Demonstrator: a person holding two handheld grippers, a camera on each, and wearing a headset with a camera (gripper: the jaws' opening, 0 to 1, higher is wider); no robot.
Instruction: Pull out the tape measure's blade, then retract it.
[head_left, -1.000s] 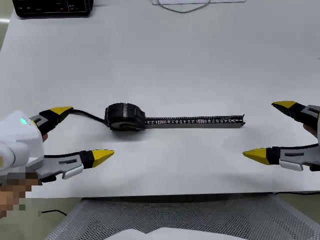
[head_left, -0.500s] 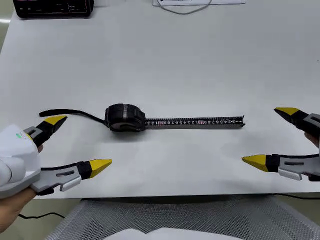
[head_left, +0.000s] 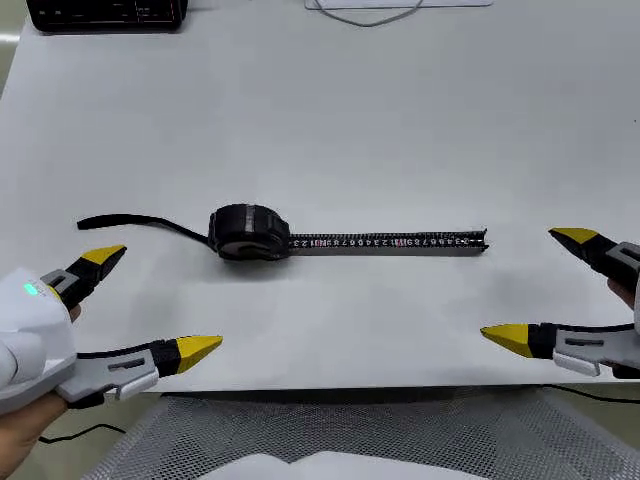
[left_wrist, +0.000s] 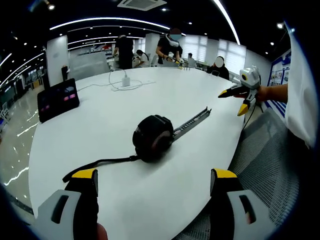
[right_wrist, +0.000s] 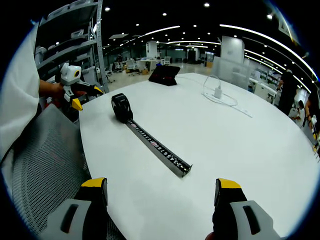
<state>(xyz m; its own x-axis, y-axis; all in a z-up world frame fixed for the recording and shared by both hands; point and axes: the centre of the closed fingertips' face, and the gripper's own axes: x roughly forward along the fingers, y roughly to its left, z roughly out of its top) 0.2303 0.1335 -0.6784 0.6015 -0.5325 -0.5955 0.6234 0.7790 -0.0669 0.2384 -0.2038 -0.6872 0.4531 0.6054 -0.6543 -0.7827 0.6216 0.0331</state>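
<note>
A black tape measure (head_left: 248, 234) lies on the white table (head_left: 330, 130), its blade (head_left: 388, 242) pulled out to the right and its wrist strap (head_left: 130, 222) trailing left. The left gripper view has the case (left_wrist: 152, 137) ahead between the jaws, with the blade (left_wrist: 192, 122) beyond it. The right gripper view looks along the blade (right_wrist: 156, 146) to the case (right_wrist: 121, 106). My left gripper (head_left: 150, 300) is open at the near left, apart from the strap. My right gripper (head_left: 540, 288) is open at the near right, clear of the blade's hook.
A dark device (head_left: 105, 14) sits at the far left of the table and a white cable (head_left: 370, 8) at the far middle. A grey mesh chair (head_left: 330, 440) is below the near edge. People stand in the room behind (left_wrist: 172, 42).
Both grippers have drawn back toward the table's near edge, away from the tape measure. The tape measure and its blade lie as before.
</note>
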